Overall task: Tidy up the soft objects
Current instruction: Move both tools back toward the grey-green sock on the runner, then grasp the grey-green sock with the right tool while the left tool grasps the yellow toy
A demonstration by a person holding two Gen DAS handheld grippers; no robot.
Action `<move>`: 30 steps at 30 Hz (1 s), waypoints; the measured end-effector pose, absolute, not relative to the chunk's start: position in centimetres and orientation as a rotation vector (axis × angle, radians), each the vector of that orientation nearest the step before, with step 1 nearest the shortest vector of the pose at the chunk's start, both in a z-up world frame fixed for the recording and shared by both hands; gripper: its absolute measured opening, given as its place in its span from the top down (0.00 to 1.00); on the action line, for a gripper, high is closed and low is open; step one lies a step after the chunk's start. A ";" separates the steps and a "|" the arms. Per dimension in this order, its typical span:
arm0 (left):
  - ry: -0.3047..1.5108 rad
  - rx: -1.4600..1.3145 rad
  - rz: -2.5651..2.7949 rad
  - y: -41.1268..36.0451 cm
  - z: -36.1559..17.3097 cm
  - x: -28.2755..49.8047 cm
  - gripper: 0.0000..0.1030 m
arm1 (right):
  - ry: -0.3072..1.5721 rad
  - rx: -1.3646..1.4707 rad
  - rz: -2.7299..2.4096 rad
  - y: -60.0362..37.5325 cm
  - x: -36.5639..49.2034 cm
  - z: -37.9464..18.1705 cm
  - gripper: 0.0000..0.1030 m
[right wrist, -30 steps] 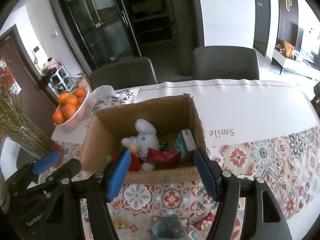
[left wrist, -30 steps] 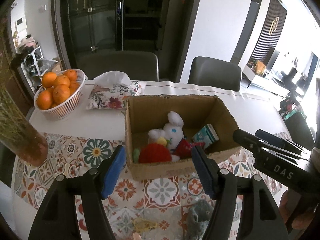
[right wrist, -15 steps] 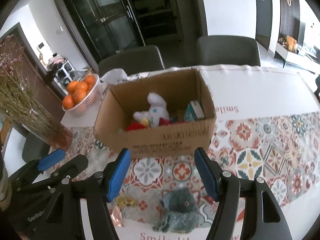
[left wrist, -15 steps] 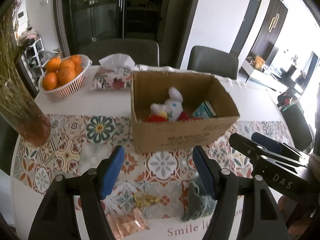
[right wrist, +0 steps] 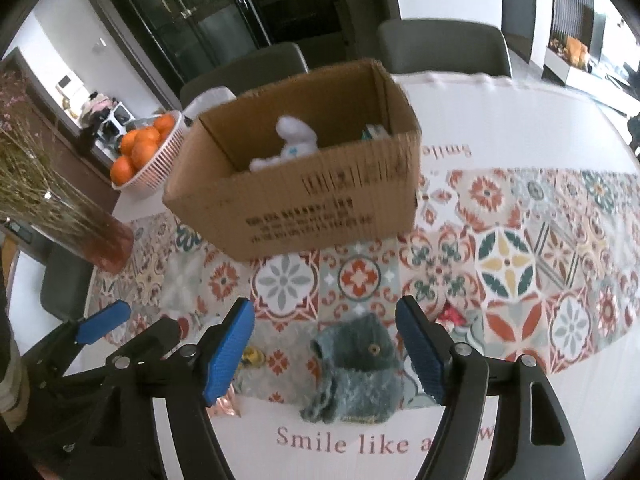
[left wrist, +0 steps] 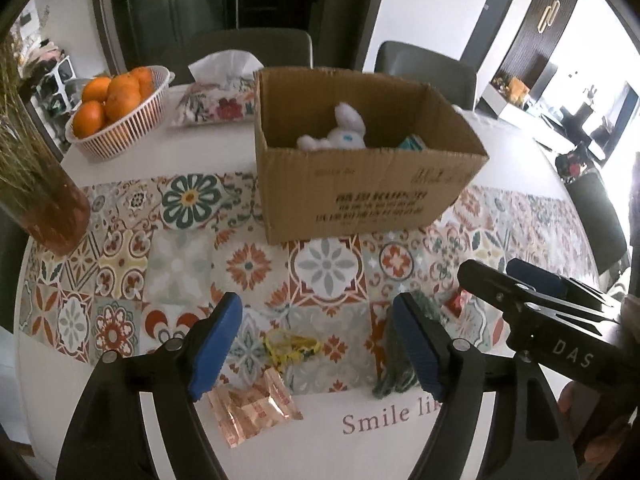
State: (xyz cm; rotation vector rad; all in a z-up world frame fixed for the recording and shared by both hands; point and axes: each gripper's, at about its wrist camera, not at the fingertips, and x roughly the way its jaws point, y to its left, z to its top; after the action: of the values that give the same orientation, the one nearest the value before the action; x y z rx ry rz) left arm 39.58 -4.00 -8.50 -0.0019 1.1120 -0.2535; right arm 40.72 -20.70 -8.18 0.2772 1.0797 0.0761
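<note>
Vase: a glass vase [left wrist: 56, 216] of dried stems stands at the far left edge of the table [left wrist: 120, 168], on the patterned cloth [left wrist: 188, 200].
Fruit basket: a white basket [left wrist: 120, 128] piled with oranges [left wrist: 112, 96] sits behind the vase, near the far left of the table.
Tissue pack: a flowered tissue pack [left wrist: 216, 100] lies just right of the basket, close beside the box's left wall.
Box: an open cardboard box [left wrist: 360, 196] stands mid-table; a white plush rabbit [left wrist: 344, 132] lies inside, and a teal packet [left wrist: 412, 144] peeks above the front wall at the right.
Left gripper: the left gripper [left wrist: 316, 352] hovers above the near part of the cloth, its blue pads [left wrist: 216, 344] spread wide apart and holding nothing.
Foil packet: a copper-coloured packet [left wrist: 252, 408] lies on the white border just below the left gripper's left pad.
Yellow item: a small yellow tangled thing [left wrist: 288, 348] lies on the cloth between the left gripper's pads; what it is cannot be told.
Knitted pouch: a grey-green knitted pouch [right wrist: 356, 368] with a button lies at the near edge of the cloth, above the printed "Smile like a" lettering, well apart from the box.
Right gripper: the right gripper [right wrist: 324, 352] hangs over the pouch, which shows between its pads, with its blue pads [right wrist: 420, 352] wide apart; whether they touch the pouch cannot be told.
Red wrapper: a small red-and-white wrapper [right wrist: 452, 316] lies just right of the pouch, beside the right gripper's right pad.
</note>
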 end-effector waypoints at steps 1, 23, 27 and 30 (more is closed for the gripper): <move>1.118 0.001 -0.252 -3.9 -8.8 39.5 0.24 | 1.092 0.282 0.074 -20.7 40.6 -8.6 0.28; 1.342 0.091 -0.297 -4.1 -16.9 40.3 0.21 | 1.341 0.339 0.029 -20.6 39.7 -16.8 0.22; 1.375 0.101 -0.295 -4.2 -18.4 40.6 0.21 | 1.380 0.334 0.011 -20.6 39.9 -18.0 0.22; 1.396 0.102 -0.293 -4.3 -19.3 40.9 0.21 | 1.406 0.340 0.004 -20.6 40.0 -19.1 0.22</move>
State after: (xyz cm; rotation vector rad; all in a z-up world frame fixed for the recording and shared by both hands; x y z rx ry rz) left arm 40.91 -4.27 -19.33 0.1021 1.3959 -0.2928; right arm 40.01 -20.64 -19.08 0.3395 1.4061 0.0035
